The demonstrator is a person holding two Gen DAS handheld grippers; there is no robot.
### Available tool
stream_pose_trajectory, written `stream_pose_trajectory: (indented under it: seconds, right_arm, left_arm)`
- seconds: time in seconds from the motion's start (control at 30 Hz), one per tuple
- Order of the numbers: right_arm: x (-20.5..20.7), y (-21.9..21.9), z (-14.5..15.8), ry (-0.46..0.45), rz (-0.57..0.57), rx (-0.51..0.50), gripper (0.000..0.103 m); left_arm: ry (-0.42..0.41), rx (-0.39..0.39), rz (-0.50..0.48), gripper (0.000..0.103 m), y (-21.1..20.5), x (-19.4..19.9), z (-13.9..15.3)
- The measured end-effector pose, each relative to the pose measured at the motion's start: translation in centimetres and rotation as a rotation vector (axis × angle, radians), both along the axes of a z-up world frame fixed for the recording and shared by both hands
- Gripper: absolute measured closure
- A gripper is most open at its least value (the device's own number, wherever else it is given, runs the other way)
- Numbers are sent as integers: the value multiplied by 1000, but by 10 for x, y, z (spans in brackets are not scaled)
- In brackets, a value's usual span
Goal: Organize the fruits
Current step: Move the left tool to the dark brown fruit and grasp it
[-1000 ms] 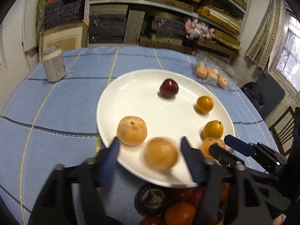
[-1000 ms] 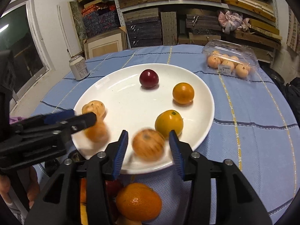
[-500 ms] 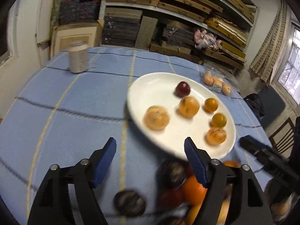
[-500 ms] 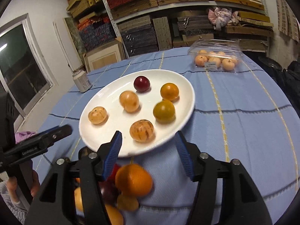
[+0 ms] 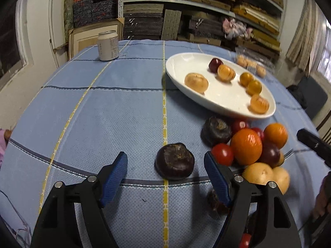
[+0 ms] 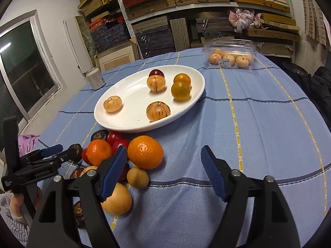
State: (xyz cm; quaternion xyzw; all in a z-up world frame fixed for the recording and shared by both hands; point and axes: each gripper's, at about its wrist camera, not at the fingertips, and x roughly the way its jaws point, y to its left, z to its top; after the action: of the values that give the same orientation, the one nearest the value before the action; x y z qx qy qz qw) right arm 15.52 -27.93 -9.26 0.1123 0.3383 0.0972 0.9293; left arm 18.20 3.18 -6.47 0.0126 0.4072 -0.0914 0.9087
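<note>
At the bottom centre of the left wrist view, the left gripper [image 5: 165,171] is spread wide with nothing pinched; a dark brown fruit [image 5: 174,161] sits on the blue tablecloth [image 5: 103,113] in the gap between its blue pads, touching neither. To the right of it, at lower right of that frame, lies a pile of loose fruit: a big orange [image 5: 246,146], a second orange [image 5: 276,135], a red tomato [image 5: 222,154], another dark brown fruit [image 5: 216,131] and two yellow fruits [image 5: 258,174]. Just above the pile, toward upper right, a white plate [image 5: 186,62] holds six small fruits, one dark red, the others orange or yellow. A white can [image 5: 108,45] stands at upper left on the cloth.

Low in the right wrist view, the right gripper [image 6: 163,171] is also spread wide and empty, hovering over bare cloth, with the fruit pile just beside its left finger. A clear plastic box of fruit [image 6: 230,54] sits at upper right, well apart from the plate.
</note>
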Motion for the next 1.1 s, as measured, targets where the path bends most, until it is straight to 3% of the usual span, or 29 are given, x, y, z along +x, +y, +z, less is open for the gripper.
stream_pose_trajectory:
  seconds: [0.27, 0.5, 1.1]
  right_arm:
    - [0, -3, 0, 16, -15, 10, 24]
    - [0, -1, 0, 21, -8, 9, 24]
    - [-10, 19, -8, 40, 64, -46, 23]
  left_arm:
    - [7, 2, -17, 27, 0, 6, -6]
    - [43, -40, -14, 45, 6, 13, -11]
    - [42, -6, -25, 45, -2, 19, -12]
